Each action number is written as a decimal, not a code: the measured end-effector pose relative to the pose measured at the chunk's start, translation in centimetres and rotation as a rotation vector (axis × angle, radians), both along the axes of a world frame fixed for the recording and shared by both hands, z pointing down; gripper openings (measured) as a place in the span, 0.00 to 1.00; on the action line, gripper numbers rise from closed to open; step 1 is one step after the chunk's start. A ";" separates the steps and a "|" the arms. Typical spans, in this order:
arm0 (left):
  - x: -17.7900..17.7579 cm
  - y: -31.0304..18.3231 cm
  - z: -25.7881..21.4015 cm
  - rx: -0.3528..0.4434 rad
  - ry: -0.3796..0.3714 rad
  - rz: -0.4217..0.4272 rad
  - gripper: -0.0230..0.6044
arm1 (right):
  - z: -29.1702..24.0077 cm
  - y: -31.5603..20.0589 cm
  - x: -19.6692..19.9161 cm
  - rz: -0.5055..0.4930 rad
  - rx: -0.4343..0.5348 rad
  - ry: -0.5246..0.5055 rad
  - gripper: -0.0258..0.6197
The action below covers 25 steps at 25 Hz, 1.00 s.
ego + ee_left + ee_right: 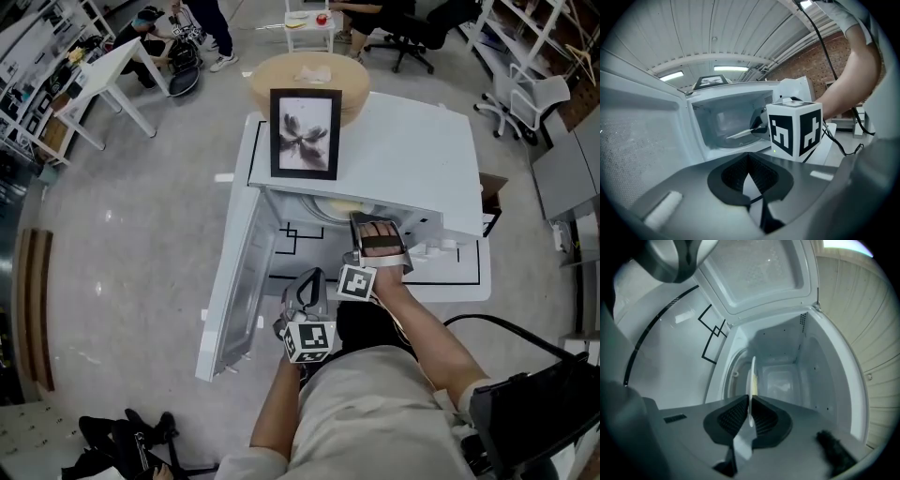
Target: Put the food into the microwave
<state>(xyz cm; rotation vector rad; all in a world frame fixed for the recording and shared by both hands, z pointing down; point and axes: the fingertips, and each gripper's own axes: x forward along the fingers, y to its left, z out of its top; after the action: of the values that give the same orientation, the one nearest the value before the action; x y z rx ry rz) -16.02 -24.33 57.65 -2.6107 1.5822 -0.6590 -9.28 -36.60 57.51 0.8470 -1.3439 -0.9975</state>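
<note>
A white microwave [412, 159] stands on a white table with its door [234, 281] swung open to the left. My right gripper [364, 220] reaches into the cavity, shut on the rim of a white plate [753, 376] seen edge-on, with yellowish food [755, 383] on it. In the left gripper view the plate [745, 132] hovers inside the cavity [726, 124], behind the right gripper's marker cube [793, 127]. My left gripper [307, 281] hangs in front of the open door, its pads together at the tips [749, 157] with nothing between them.
A framed black-and-white picture [306, 132] stands on top of the microwave. Black tape lines [469, 277] mark the table [469, 291]. A round wooden table [309, 80] and office chairs stand behind. A black cable [506, 323] runs at the right.
</note>
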 end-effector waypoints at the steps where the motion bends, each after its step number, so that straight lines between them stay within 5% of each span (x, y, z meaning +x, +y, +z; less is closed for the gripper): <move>1: -0.1 0.0 0.0 -0.002 0.001 -0.002 0.05 | 0.1 -0.3 0.0 0.003 -0.002 0.006 0.08; 14: -1.1 -0.8 0.4 -0.021 0.000 -0.037 0.05 | 1.5 -3.5 -0.5 0.041 -0.066 -0.025 0.08; 17: -1.0 -0.6 0.7 -0.042 0.002 -0.036 0.05 | 2.1 -3.7 -0.7 0.071 -0.130 -0.156 0.08; 21: -1.0 0.0 1.2 -0.075 0.025 -0.047 0.05 | 1.8 -3.2 -1.1 0.165 -0.264 -0.504 0.16; 25: -0.9 -0.4 1.1 -0.075 0.031 -0.042 0.05 | 1.0 -3.9 -1.2 0.193 -0.335 -0.709 0.22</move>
<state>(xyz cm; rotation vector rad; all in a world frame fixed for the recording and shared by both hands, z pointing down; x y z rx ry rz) -16.89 -24.69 58.72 -2.6598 1.6570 -0.6965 -10.47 -40.47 58.47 1.0923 -1.9105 -0.2952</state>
